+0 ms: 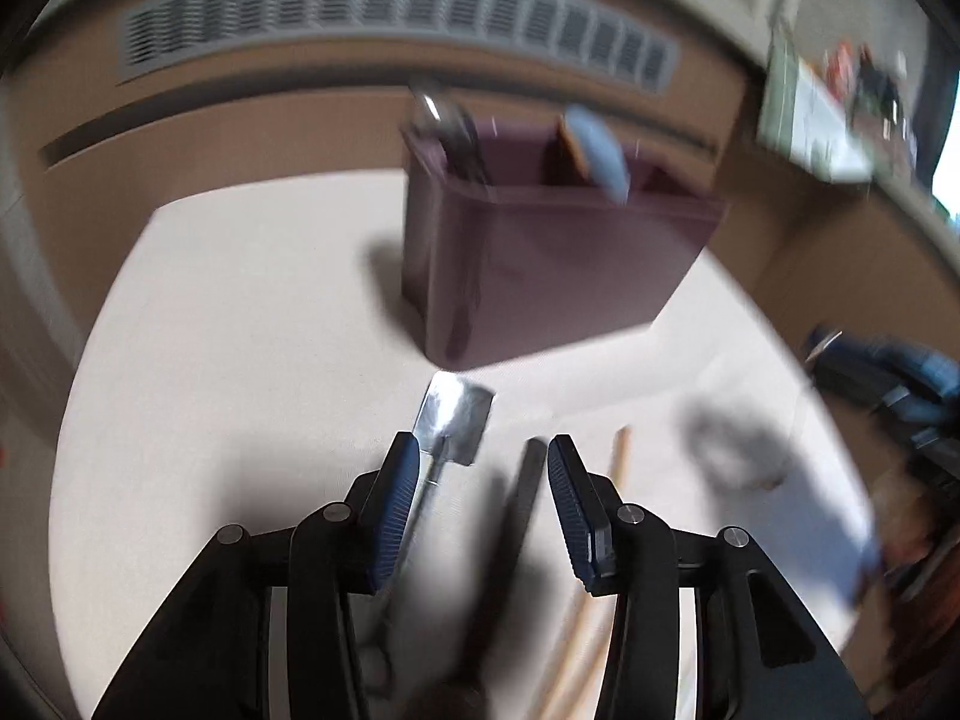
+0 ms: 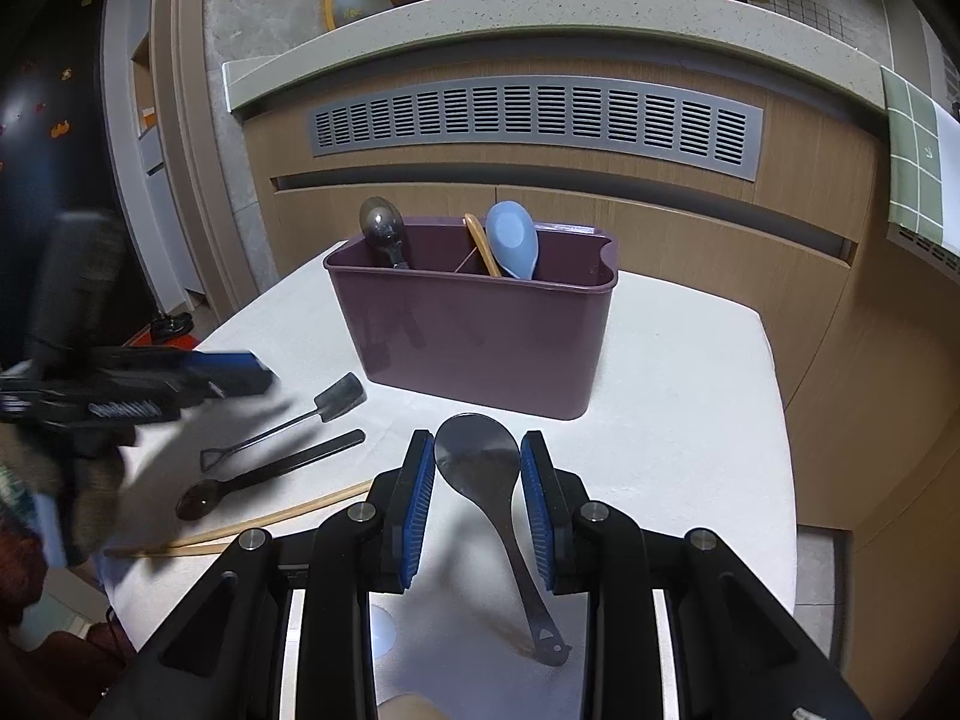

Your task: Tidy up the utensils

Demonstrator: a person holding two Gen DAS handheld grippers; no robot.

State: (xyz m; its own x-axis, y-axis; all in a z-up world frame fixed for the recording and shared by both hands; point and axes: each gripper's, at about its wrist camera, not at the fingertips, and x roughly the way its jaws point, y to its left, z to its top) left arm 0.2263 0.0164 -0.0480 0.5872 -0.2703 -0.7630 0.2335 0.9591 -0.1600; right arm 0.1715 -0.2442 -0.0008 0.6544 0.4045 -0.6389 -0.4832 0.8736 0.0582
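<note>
While the left gripper (image 1: 480, 480) hangs with jaws spread wide over the small shovel-shaped steel spoon (image 1: 453, 426) lying before the plum plastic caddy (image 2: 474, 336), it should straddle the handle squarely before closing; the right gripper (image 2: 477, 480) brackets the grey ladle-like spoon (image 2: 480, 468), half-open.

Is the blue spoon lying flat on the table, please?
No, the blue spoon stands upright inside the purple holder.

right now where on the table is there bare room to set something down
Bare: the table right of the purple caddy and grey ladle, out to the edge. Crowded: left front, with the shovel spoon, dark spoon, chopsticks and left gripper.
</note>
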